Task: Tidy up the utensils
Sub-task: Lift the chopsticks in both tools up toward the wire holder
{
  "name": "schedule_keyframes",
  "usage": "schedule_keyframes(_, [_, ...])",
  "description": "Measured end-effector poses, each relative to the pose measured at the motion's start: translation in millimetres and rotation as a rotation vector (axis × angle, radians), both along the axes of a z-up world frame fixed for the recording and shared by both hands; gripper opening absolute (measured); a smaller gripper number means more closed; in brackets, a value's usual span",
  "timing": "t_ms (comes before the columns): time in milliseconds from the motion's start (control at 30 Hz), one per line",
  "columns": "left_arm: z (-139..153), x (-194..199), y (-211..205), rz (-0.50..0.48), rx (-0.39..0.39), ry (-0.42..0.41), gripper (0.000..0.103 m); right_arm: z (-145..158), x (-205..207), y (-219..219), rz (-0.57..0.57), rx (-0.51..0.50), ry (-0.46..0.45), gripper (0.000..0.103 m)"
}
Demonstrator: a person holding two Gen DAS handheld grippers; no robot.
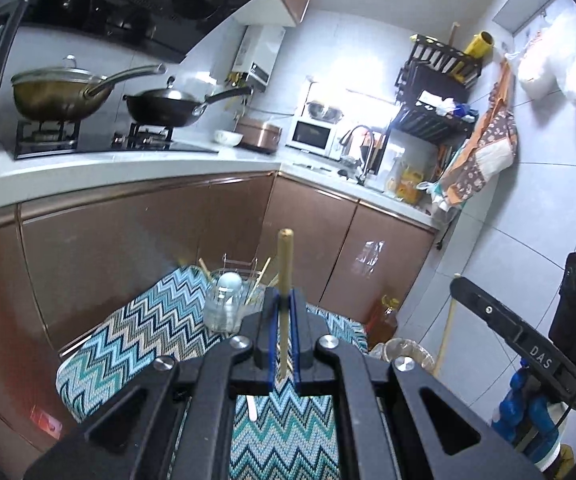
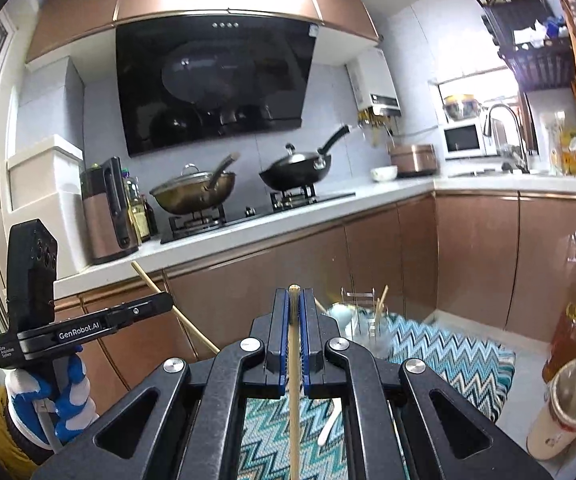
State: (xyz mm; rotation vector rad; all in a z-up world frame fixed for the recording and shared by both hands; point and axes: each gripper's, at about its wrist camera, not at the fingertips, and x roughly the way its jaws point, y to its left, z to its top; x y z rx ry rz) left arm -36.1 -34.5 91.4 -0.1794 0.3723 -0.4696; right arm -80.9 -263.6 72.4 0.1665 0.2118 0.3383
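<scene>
My left gripper (image 1: 284, 294) is shut on a wooden chopstick (image 1: 286, 256) that pokes up past its blue pads. My right gripper (image 2: 294, 294) is shut on another pale chopstick (image 2: 294, 380) that runs back toward the camera. Both hover above a zigzag-patterned cloth (image 1: 128, 336). A clear holder (image 1: 224, 300) with several sticks and a white spoon stands on the cloth's far end, ahead of both grippers. It also shows as the clear holder (image 2: 364, 320) in the right wrist view. A loose white spoon (image 2: 330, 424) lies on the cloth below.
Brown cabinet fronts (image 2: 288, 272) rise just behind the cloth, under a counter with two woks (image 2: 296, 172). A lined paper cup (image 2: 568, 404) and an oil bottle (image 2: 566, 336) stand on the floor to the right. The other gripper (image 2: 88, 324) is close at left.
</scene>
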Motion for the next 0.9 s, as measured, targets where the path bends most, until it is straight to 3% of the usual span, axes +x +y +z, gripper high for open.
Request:
schedule_keyframes(267, [9,34,-6,0.007,0.005,-0.031,0.005,13,31,1,-0.009,-0.019,-0.057,0.005])
schedule_keyframes(600, [1,141,-16,0.036,0.024,0.014,0.005,22,122,4,0.002,-0.025,-0.117,0.005])
schedule_keyframes(900, [-3,224,-41,0.065,0.046,-0.016,0.005,19,207,3,-0.023,0.007,-0.172,0.005])
